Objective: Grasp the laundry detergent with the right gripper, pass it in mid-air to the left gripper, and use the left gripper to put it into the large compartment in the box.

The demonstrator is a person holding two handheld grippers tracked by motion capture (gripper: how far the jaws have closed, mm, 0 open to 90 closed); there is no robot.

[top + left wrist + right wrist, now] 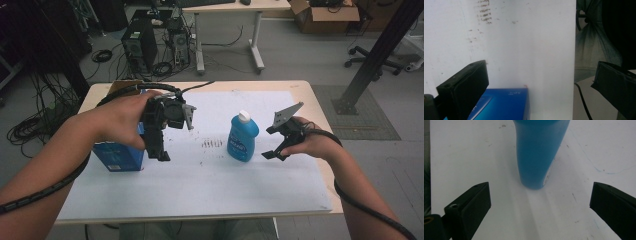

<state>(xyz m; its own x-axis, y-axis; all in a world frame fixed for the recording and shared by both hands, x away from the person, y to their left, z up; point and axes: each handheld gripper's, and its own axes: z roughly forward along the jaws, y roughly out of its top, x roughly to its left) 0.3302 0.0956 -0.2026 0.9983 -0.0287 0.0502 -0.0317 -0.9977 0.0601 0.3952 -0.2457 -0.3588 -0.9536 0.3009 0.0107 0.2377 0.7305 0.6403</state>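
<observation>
We have the left gripper [165,145] up over the left part of the worktop [200,180], pointing down, held by the left hand [122,120]. Its fingers [464,87] are spread wide and released, nothing between them. Directly below and slightly left sits the blue box [117,157], standing on the worktop near the left edge; in the left gripper view its top face [504,105] sits low between the fingers, closer to the left one, not touching as far as we can tell. The right gripper [280,142] is in the right hand [307,145], low over the worktop, just right of the blue bottle [242,137]. Its fingers [469,207] are also wide apart, holding nothing. The bottle stands upright mid-worktop, white cap [243,116] on, label facing the camera. In the right gripper view the bottle's body [536,155] is ahead of the fingers, roughly centred in the gap, clear of both. Box and bottle are well apart, with a patch of dark scuff marks [212,144] on the white sheet between them. Gap from right fingers to bottle looks small in the high view, but the angle is poor, so we only call it near. Cables [45,192] trail from both grippers along the forearms.
</observation>
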